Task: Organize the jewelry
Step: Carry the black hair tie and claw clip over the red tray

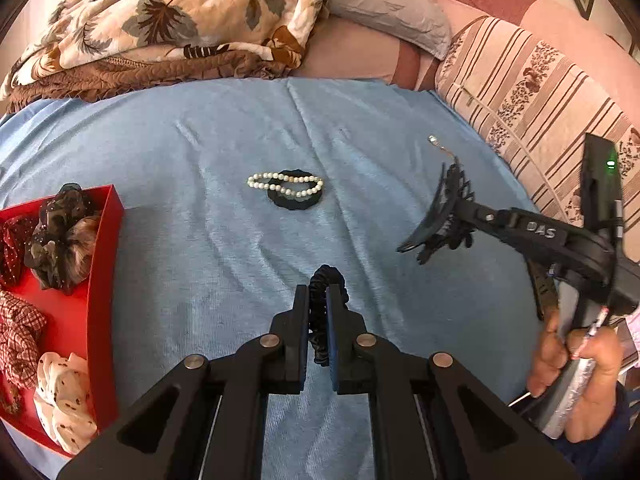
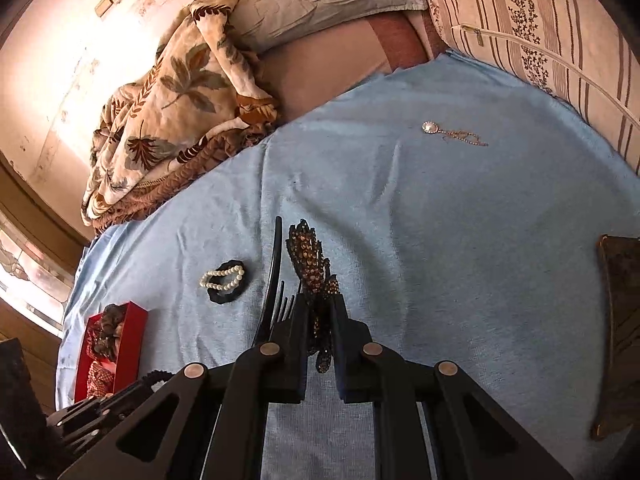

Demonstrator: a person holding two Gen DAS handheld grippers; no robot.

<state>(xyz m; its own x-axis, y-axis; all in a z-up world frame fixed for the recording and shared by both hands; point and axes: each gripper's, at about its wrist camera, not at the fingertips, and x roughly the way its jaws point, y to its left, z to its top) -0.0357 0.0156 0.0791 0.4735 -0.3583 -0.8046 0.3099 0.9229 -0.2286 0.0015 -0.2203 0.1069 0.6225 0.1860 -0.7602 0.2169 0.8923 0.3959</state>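
Our left tool (image 1: 317,304) is clamped on a black scrunchie (image 1: 320,320), lifted over the blue cloth (image 1: 200,240); our right tool (image 2: 320,316) is clamped on a beaded hair clip (image 2: 310,264). We judge both mid-carry: next, the scrunchie goes left into the red box (image 1: 102,264). Pearls (image 1: 286,185) lie far ahead. Only the right view shows the clip's beads and a dark box (image 2: 620,320) at right.
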